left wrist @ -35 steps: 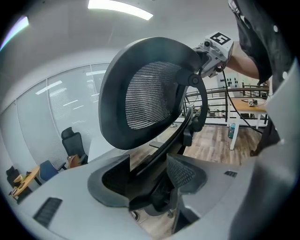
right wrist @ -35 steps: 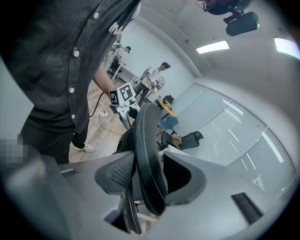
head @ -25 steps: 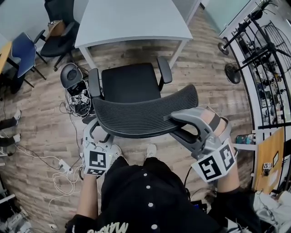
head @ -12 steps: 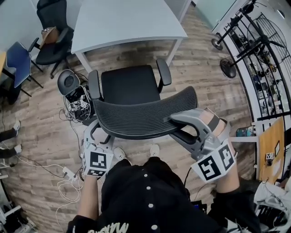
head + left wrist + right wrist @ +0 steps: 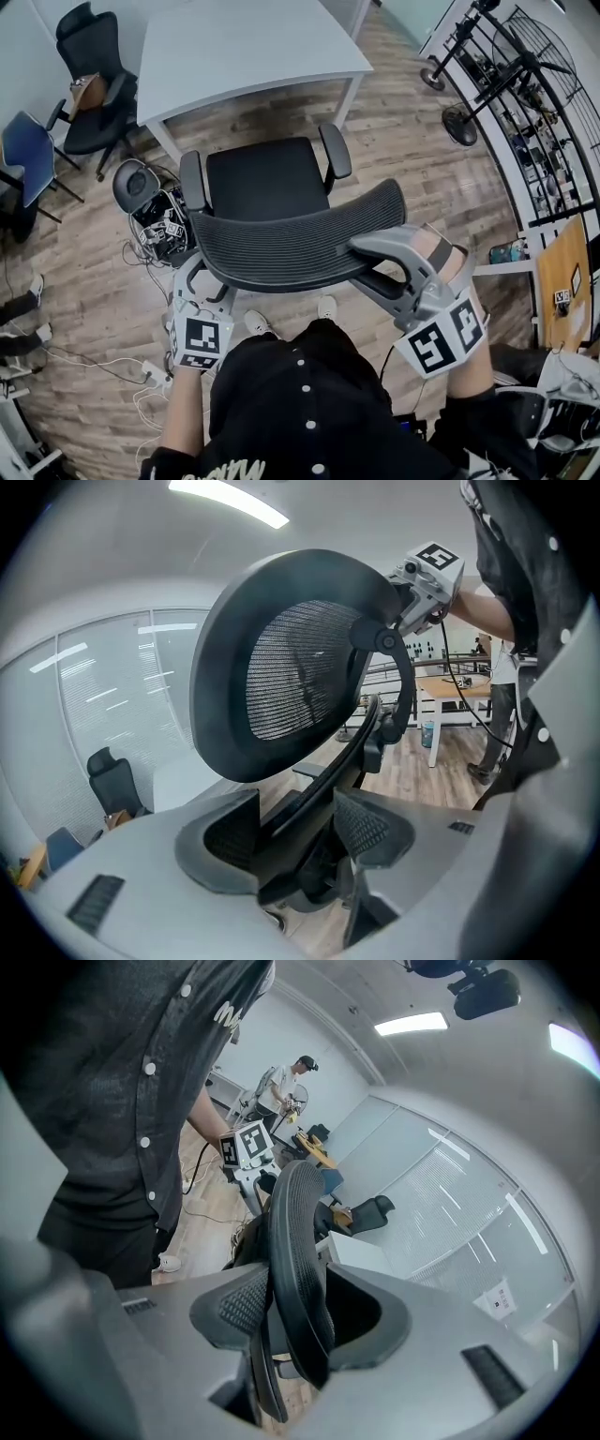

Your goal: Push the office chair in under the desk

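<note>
A black mesh office chair [image 5: 267,178] faces a white desk [image 5: 234,42], its seat just short of the desk's front edge. Its curved backrest [image 5: 291,244] is nearest me. My right gripper [image 5: 361,264] is shut on the backrest's right end; in the right gripper view the mesh edge [image 5: 295,1241] is wedged between the pads of the right gripper [image 5: 295,1312]. My left gripper [image 5: 202,274] reaches under the backrest's left side. In the left gripper view the black back support bar [image 5: 323,780] fills the gap of the left gripper [image 5: 300,827], jaws closed against it.
A black chair [image 5: 89,112] and a blue chair [image 5: 23,150] stand at the far left. Cables and gear [image 5: 155,225] lie on the wood floor left of the chair. Fan stands [image 5: 464,122] and a wooden table [image 5: 562,300] line the right side.
The chair and both grippers have edged slightly toward the desk, grips unchanged. The person's feet have stepped forward behind the chair.
</note>
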Action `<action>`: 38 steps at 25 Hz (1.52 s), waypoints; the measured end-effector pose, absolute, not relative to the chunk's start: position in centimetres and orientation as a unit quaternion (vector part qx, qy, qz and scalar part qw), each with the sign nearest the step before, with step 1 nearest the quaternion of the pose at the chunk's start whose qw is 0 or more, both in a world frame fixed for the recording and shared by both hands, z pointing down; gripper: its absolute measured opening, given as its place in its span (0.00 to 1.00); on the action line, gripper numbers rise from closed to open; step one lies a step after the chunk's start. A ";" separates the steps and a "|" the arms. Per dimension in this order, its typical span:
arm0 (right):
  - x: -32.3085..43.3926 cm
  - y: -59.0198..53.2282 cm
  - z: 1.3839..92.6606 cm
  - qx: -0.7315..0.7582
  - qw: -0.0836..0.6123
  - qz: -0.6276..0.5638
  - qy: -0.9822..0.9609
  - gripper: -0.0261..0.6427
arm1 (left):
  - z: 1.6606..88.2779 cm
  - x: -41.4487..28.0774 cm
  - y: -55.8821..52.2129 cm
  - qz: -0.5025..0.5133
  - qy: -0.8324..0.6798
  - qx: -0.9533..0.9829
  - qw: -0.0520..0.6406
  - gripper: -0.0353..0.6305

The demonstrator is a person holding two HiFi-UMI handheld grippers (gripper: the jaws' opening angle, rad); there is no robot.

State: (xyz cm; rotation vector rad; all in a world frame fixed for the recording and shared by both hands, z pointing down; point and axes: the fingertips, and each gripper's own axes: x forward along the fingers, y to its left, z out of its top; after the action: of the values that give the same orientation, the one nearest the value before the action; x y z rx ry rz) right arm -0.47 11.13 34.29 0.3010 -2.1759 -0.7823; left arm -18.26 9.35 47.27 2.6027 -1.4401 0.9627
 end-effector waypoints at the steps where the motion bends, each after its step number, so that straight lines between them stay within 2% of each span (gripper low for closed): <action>1: -0.5 11.1 34.3 0.122 0.396 -0.307 -0.857 0.33 | 47.2 -18.3 9.3 0.307 -0.457 0.835 0.006 0.45; 38: -4.2 11.5 34.6 0.194 0.421 -0.267 -0.845 0.36 | 47.4 -21.4 7.9 0.296 -0.413 0.861 -0.014 0.45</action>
State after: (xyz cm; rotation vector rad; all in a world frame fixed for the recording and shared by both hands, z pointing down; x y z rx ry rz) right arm -4.22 11.52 34.56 0.4862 -2.1175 -0.6686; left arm -21.40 7.89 47.40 2.7286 -1.3097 0.9379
